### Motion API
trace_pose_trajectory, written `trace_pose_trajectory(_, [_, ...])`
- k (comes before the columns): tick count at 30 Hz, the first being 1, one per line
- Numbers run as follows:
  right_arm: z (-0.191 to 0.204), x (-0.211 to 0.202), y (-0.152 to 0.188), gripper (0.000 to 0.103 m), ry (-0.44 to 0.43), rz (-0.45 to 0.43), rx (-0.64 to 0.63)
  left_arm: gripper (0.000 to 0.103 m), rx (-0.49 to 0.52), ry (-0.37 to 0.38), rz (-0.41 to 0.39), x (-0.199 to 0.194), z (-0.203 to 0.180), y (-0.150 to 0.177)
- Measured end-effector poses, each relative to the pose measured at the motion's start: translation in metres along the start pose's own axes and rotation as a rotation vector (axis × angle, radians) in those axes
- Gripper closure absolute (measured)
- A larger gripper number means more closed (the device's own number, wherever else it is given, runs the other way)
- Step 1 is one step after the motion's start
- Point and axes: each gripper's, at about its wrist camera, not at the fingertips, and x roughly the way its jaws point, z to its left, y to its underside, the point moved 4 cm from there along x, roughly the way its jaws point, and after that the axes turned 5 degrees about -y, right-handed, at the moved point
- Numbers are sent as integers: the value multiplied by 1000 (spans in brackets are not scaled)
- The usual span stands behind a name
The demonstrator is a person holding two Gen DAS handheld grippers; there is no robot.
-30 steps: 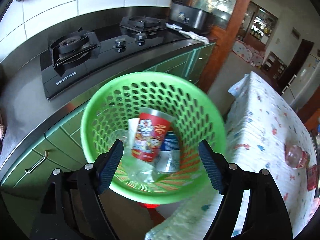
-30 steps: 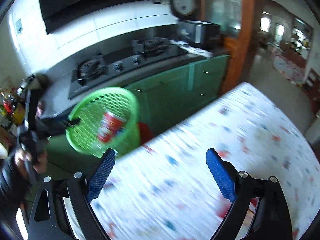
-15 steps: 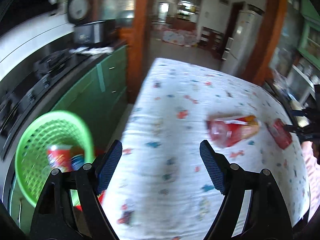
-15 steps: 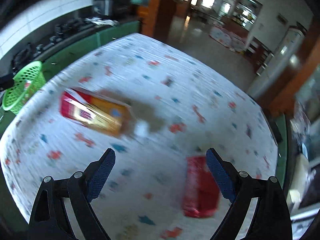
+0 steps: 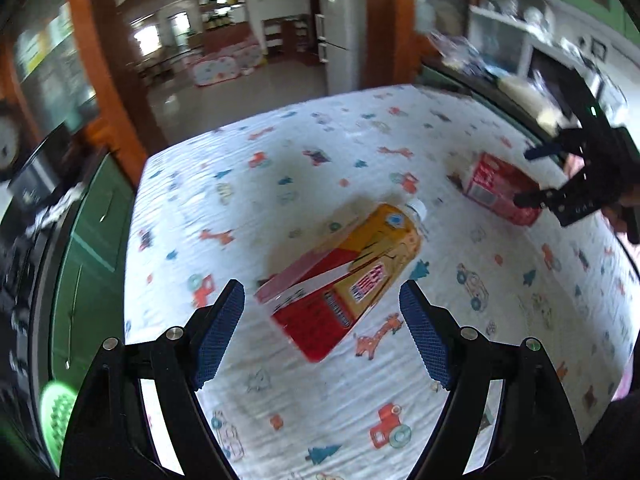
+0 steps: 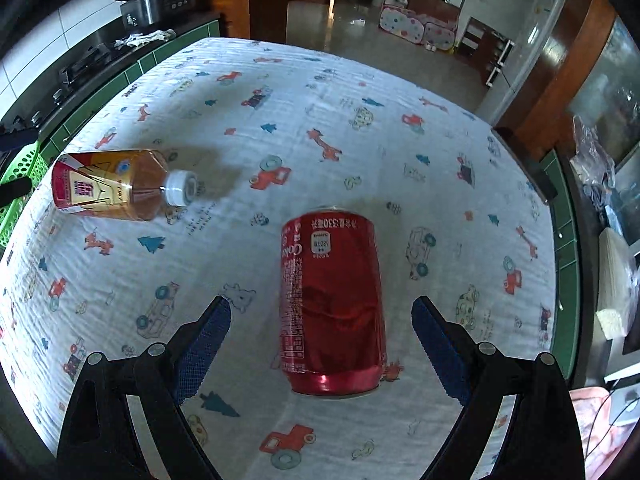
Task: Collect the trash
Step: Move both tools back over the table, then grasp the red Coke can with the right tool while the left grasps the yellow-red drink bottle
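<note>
The left hand-held gripper (image 5: 322, 334) hangs above the desk (image 5: 280, 420) with its fingers (image 5: 218, 332) spread wide and nothing between the pads. Just ahead of its fingertips lies a tea bottle (image 5: 344, 276) on its side, with a red and yellow label and a white cap pointing away from the left wrist camera; the bottle is not touched by either finger. The right hand-held gripper (image 6: 320, 344) is likewise spread, and a red soda can (image 6: 330, 300) lies on its side in the gap between the two fingers, clear of both pads, with its bottom rim toward the right wrist camera. In the right wrist view the same bottle rests to the left of the can and well apart from it, cap pointing toward the can's side of the desk. The desk carries a white cloth printed with small vehicles, trees and animals. A green perforated basket (image 6: 18, 184) shows past the left edge of the desk, beside green cabinet fronts (image 5: 96, 236). In the left wrist view the right hand-held gripper appears at the far right, next to the can.
</note>
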Motion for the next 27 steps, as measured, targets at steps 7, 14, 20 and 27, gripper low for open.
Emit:
trace_pose_trajectory(7, [-6,19,0,14,-28,33,22,23,230,1,73,39,-27,-17])
trace_pose_trajectory(14, [-8,37,-1,15,-43,67,26,14,329,11,108,66,-37,-22])
trace_pose_trajectory(20, [-8,48,-4,21,-53,92,20,14,379,35,129,82,-44,-23])
trace_pose_trajectory(27, [-9,56,-5,29,-53,115,8,20,437,51,157,96,-54,-20])
